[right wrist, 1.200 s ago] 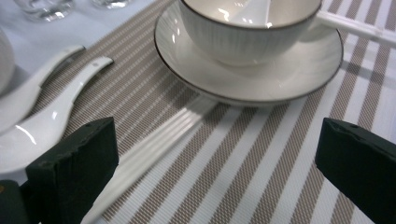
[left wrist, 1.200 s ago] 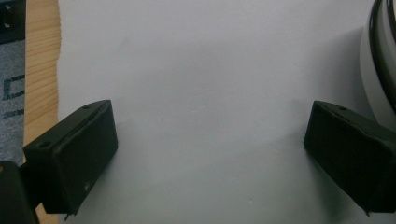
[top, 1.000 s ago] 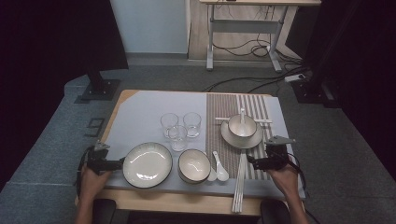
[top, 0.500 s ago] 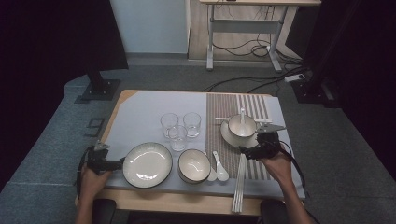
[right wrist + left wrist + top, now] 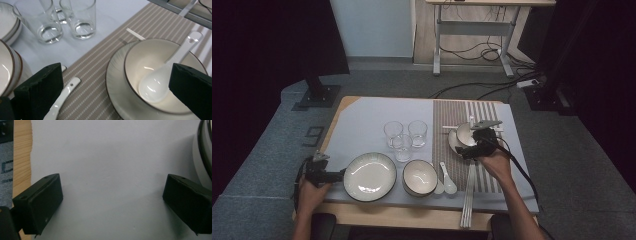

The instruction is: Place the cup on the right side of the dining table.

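Reaching is the step in hand, by my reading: the right gripper (image 5: 472,148) sits right of centre in the high view, over the striped placemat (image 5: 462,112), with its nose at the small bowl (image 5: 160,75) that stands on a saucer (image 5: 117,92). In the right gripper view its jaws are wide apart, one at the lower left corner and one at the lower right, holding nothing. Between them, in the right half of that frame, the bowl holds a white soup spoon (image 5: 160,82) whose handle leans up over the rim toward the upper right. A second spoon (image 5: 63,96) lies flat on the mat at lower left, and three glasses (image 5: 78,17) stand across the top.

The left gripper (image 5: 324,175) rests at the lower left of the high view, just beside the large plate (image 5: 369,176). Its own view shows jaws spread over bare tablecloth (image 5: 107,170), with the plate's rim at the right edge (nothing between them).

Next, I judge, the right gripper must settle on its target, the bowl's rim or the spoon handle, and come down so one jaw passes either side before closing. A thin, slick ceramic handle could slip or tip the bowl, so a squared, gentle approach seems wise.
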The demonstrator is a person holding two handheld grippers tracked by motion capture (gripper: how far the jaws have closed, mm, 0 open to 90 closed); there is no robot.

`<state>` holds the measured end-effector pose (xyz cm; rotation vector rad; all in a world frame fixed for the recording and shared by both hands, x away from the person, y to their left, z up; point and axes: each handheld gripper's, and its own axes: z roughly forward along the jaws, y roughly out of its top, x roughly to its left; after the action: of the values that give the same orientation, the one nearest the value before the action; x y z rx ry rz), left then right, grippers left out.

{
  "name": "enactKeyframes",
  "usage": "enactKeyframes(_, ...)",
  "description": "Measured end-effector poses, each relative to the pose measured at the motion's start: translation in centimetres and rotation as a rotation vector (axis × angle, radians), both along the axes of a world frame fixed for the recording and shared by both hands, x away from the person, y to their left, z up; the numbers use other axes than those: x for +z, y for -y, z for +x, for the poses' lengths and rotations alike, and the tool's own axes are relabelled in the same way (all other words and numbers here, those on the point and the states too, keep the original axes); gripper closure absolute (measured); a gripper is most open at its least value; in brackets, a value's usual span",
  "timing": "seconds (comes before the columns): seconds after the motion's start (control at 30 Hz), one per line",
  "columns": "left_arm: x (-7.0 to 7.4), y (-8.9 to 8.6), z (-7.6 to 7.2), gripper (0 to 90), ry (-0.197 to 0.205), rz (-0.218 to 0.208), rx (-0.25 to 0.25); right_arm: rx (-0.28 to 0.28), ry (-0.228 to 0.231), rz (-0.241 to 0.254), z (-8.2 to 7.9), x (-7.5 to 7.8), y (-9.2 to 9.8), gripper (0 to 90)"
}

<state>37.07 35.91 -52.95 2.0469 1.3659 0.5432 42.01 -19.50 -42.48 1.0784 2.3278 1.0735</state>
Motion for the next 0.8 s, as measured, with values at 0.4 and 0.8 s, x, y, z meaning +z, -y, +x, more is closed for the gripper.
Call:
enactKeyframes(0.4,0.0,0.0,0.0,2.4,0.000,-0.001,0.001,0.017,-0.008,0.004,2.9,0.9,-3.3,0.0)
enactKeyframes(0.8,0.0,0.0,0.0,2.4,0.000,-0.002,0.001,0.035,-0.016,-0.025,5.6,0.9,-7.1,0.0)
